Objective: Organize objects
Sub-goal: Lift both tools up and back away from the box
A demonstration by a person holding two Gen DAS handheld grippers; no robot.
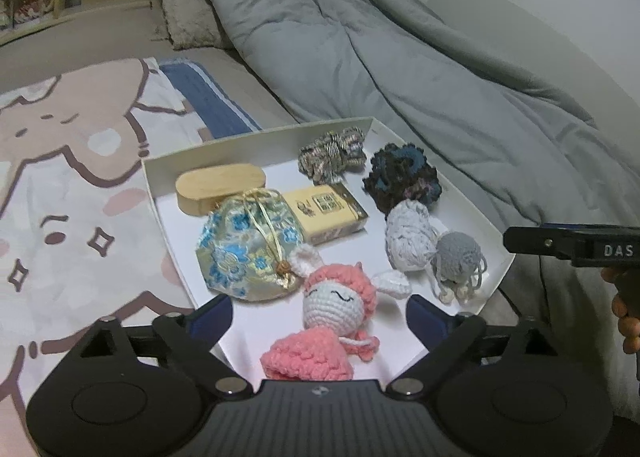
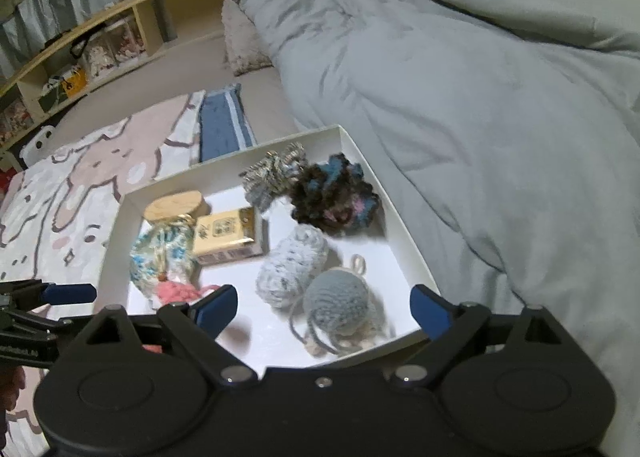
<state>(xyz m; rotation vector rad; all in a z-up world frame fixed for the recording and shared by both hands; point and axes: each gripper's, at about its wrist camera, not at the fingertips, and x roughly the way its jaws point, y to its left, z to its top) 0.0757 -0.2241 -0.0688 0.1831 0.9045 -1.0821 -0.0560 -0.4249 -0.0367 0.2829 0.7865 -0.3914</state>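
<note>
Grippers [image 1: 320,315] [image 2: 325,307] (both spread wide) hover tilted over tray [image 1: 160,193].

Bed [image 1: 256,69] with beige sheet, white box tray [image 1: 404,137] lying on it, rumpled grey duvet [image 1: 400,41] just right of the tray, cartoon-print blanket [image 1: 72,193] left of it, fuzzy beige pillow [image 1: 184,13] beyond the tray

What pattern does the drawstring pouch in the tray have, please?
Blue flowers on gold fabric; clearest from the left wrist.

Left tongs [image 1: 319,317] and right tongs [image 2: 325,307] both gape wide, gripping nothing
</note>
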